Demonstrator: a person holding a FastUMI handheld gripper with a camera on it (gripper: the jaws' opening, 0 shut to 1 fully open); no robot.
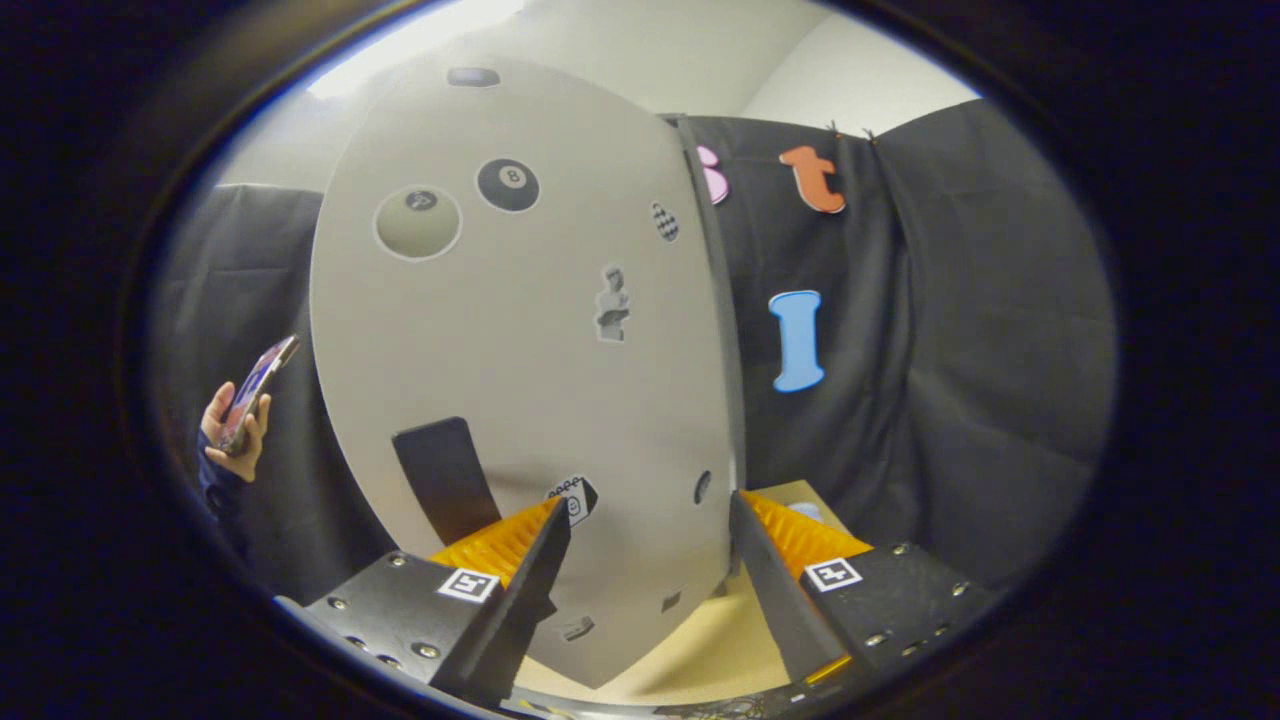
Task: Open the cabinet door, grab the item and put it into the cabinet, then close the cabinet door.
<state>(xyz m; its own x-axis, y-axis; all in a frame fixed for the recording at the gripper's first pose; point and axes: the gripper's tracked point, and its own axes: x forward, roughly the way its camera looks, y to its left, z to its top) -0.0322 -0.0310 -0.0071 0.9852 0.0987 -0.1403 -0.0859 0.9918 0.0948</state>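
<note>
The cabinet's grey door stands close in front of me, dotted with small stickers. Its black handle sits low on the panel, just beyond my left finger. The door's dark right edge runs down to just inside my right finger. My gripper is open, with the lower part of the door panel showing between its fingers and nothing held. I cannot tell from here whether the door is closed or ajar.
A light wooden tabletop lies under the fingers. A small pale object peeks out on it beyond the right finger. At the far left a person's hand holds a phone. Black cloth hangs behind.
</note>
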